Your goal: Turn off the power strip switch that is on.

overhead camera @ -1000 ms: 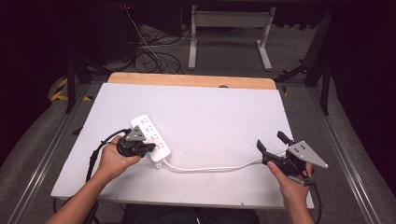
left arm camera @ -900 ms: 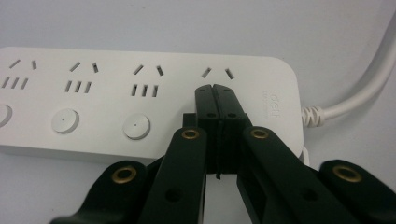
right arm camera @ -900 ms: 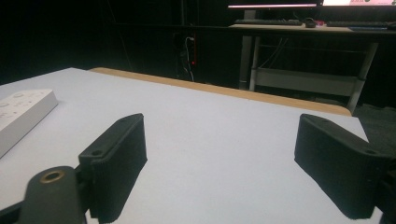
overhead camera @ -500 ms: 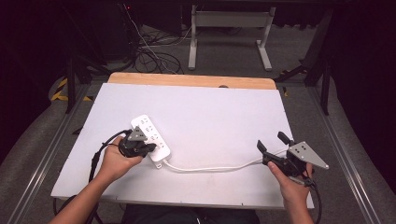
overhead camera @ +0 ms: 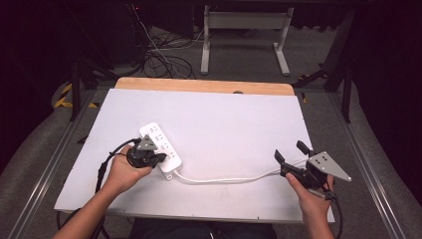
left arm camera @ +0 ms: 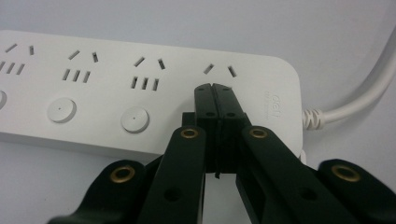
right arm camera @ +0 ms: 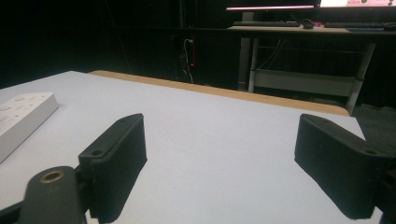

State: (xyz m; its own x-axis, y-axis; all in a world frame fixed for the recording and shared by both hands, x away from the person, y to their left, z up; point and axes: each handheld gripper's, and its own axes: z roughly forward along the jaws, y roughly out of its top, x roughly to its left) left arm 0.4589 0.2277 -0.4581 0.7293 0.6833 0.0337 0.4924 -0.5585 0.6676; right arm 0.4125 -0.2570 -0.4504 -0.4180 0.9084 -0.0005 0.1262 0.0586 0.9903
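Little had moved since the earlier frames: both hands kept their places, and the left gripper (overhead camera: pixel 161 158) stayed pressed over the near end of the power strip (overhead camera: pixel 160 146). In the left gripper view its jaws were clenched together with nothing between them, tips (left arm camera: pixel 215 89) resting on the strip's (left arm camera: pixel 93 107) top face beside the last socket, near the end where the cord (left arm camera: pixel 359 95) leaves.

The strip lay flat on the white table (overhead camera: pixel 224 119), left of centre, angled away from the person. Its cord (overhead camera: pixel 224 179) ran rightward across the table toward the right gripper (overhead camera: pixel 290 152).

That gripper, held in the right hand (overhead camera: pixel 311 199) at the table's near right edge, had its jaws released and wide apart, holding nothing. In the right gripper view (right arm camera: pixel 219 154) bare table (right arm camera: pixel 224 121) showed between them, with the strip's end (right arm camera: pixel 21 119) at far left.
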